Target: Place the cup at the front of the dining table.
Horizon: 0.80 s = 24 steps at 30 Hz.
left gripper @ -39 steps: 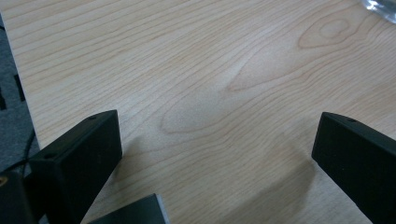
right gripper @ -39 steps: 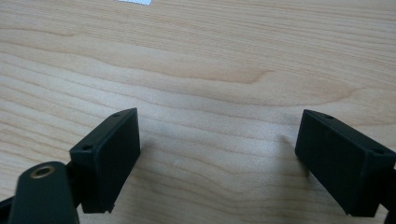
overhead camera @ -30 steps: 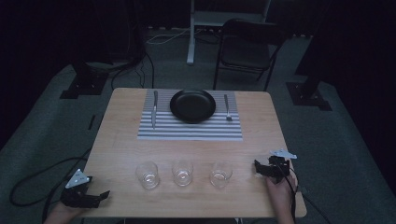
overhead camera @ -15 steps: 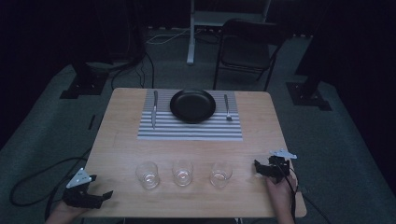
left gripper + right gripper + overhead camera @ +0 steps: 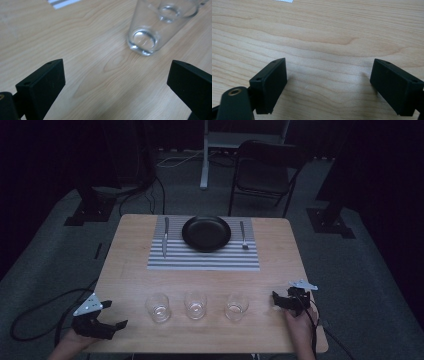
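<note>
I log a wooden table carrying, at twelve o'clock, a striped placemat with a black plate. Three empty glasses stand in a row toward six o'clock, the left glass nearest my tools. The left gripper sits at seven o'clock, jaws spread and holding nothing, near that glass; the right gripper at five o'clock, likewise spread, over bare wood.

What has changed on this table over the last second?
Very little. The left tool, open and holding nothing, crept a bit toward the left glass and sits slightly further onto the table. The right tool stayed put, open and holding nothing. The three glasses, plate, knife and fork have not moved.
</note>
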Each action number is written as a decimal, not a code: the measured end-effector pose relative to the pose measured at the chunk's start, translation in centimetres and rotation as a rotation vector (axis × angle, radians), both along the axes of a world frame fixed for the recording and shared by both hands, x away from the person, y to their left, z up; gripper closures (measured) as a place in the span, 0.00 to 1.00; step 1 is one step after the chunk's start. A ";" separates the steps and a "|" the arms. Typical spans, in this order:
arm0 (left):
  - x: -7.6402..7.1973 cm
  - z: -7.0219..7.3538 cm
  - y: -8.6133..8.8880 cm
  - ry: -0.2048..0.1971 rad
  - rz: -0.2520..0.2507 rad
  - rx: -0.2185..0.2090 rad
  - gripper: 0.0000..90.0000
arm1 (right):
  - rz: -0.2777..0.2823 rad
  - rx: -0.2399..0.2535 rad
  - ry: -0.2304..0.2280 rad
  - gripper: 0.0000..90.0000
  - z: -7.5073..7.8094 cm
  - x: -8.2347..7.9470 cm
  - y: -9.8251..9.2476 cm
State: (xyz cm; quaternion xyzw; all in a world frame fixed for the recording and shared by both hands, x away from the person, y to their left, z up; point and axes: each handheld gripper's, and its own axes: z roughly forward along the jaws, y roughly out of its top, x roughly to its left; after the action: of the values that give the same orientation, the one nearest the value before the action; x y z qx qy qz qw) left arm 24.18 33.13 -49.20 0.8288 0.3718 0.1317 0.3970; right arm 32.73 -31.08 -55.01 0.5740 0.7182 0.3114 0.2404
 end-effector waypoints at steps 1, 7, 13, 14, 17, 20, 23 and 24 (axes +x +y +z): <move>0.1 0.3 -0.2 -0.003 -0.005 0.001 0.02 | 0.000 0.000 0.000 0.15 0.0 0.0 0.0; 0.9 1.7 -1.5 -0.015 -0.049 -0.011 0.02 | 0.000 0.000 0.000 0.15 0.0 0.0 0.0; 1.6 2.1 -3.1 -0.020 -0.086 0.002 0.02 | 0.002 -0.002 -0.001 0.15 0.0 0.0 0.0; 1.6 2.1 -3.1 -0.020 -0.086 0.002 0.02 | 0.002 -0.002 -0.001 0.15 0.0 0.0 0.0; 1.9 2.2 -3.9 -0.021 -0.108 -0.001 0.02 | 0.002 -0.002 -0.001 0.15 0.0 0.0 0.0; 2.2 2.3 -4.8 -0.019 -0.133 0.004 0.02 | 0.002 -0.002 -0.001 0.15 0.0 0.0 0.0; 2.5 2.5 -5.5 -0.020 -0.153 0.000 0.02 | 0.002 -0.002 -0.001 0.15 0.0 0.0 0.0; 2.6 2.6 -5.8 -0.024 -0.156 0.003 0.02 | 0.002 -0.001 -0.001 0.15 0.0 0.0 0.0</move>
State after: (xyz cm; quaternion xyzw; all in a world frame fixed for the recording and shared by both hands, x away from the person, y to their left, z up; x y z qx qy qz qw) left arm 26.76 27.35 -46.62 0.8543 0.3011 0.1108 0.4090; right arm 32.73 -31.10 -55.03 0.5730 0.7187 0.3114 0.2411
